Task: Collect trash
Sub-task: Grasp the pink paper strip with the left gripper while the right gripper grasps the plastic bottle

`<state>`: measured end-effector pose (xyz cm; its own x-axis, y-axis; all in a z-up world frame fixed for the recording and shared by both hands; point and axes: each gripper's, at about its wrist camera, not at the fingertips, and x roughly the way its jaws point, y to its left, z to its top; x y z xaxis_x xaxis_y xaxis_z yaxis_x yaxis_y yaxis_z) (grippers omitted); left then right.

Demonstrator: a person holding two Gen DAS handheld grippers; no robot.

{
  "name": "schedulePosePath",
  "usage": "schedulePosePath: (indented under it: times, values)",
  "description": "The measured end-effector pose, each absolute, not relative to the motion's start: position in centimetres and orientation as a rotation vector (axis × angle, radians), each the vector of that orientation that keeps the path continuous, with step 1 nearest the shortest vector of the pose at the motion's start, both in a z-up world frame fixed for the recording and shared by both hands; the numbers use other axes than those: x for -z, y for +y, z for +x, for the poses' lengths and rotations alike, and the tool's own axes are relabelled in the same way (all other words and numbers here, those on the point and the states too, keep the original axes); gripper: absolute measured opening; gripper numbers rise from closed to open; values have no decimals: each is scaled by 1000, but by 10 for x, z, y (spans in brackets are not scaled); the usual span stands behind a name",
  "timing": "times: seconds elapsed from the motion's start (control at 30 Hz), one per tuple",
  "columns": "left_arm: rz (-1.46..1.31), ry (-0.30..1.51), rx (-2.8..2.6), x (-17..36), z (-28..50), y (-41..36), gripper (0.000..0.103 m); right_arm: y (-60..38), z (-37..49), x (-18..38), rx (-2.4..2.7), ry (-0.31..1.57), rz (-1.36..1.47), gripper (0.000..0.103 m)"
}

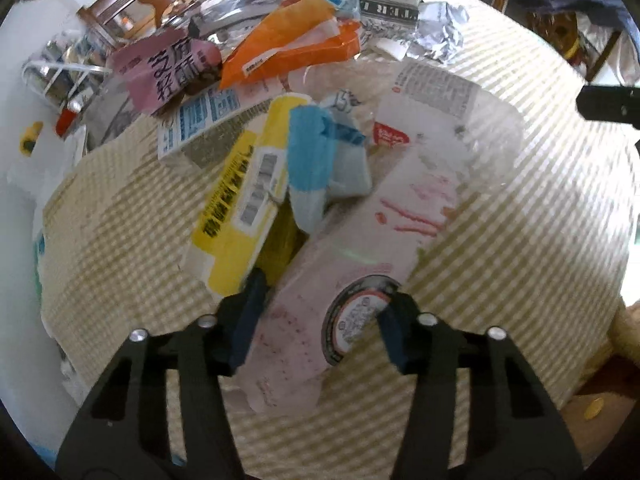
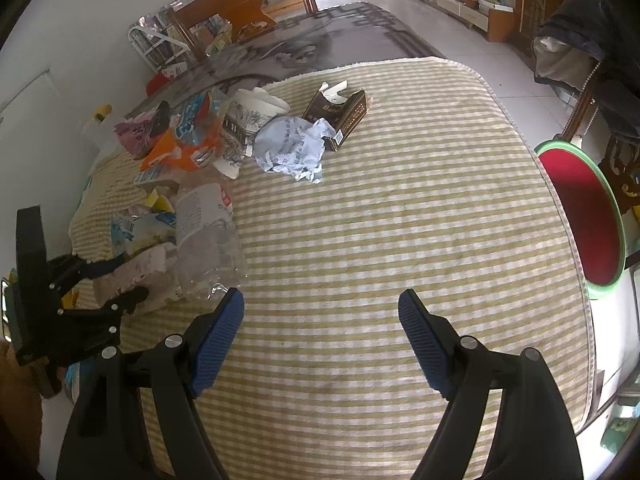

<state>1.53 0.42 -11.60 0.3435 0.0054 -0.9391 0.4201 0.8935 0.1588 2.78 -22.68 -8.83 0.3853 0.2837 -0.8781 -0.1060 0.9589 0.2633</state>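
Pink-speckled wrapper [image 1: 320, 280] is what your left gripper [image 1: 318, 318] has its jaws around, pads pressing both sides, just beside the clear bottle [image 2: 208, 236] on the striped cloth [image 2: 400, 220]. Your right gripper [image 2: 320, 332] is spread wide over bare cloth, holding nothing, near that bottle.

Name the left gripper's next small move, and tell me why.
Probably close fully and lift. The left gripper already straddles the pale pink wrapper, a blue pad at each edge, and the right gripper is open over bare cloth. Whether the pads press yet, I cannot tell.
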Motion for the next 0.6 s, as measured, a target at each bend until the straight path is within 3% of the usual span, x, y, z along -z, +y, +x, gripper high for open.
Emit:
schedulePosePath:
  times: [0.07, 0.4, 0.6]
  values:
    - [344, 1215, 265, 113, 8, 7, 42, -224, 29, 89, -255, 1151, 173, 77]
    - [-62, 1293, 137, 107, -41, 45, 44, -163, 62, 91, -383, 1169, 121, 77]
    - [-73, 1244, 135, 94, -50, 39, 59, -121, 78, 112, -437, 1225, 41, 77]
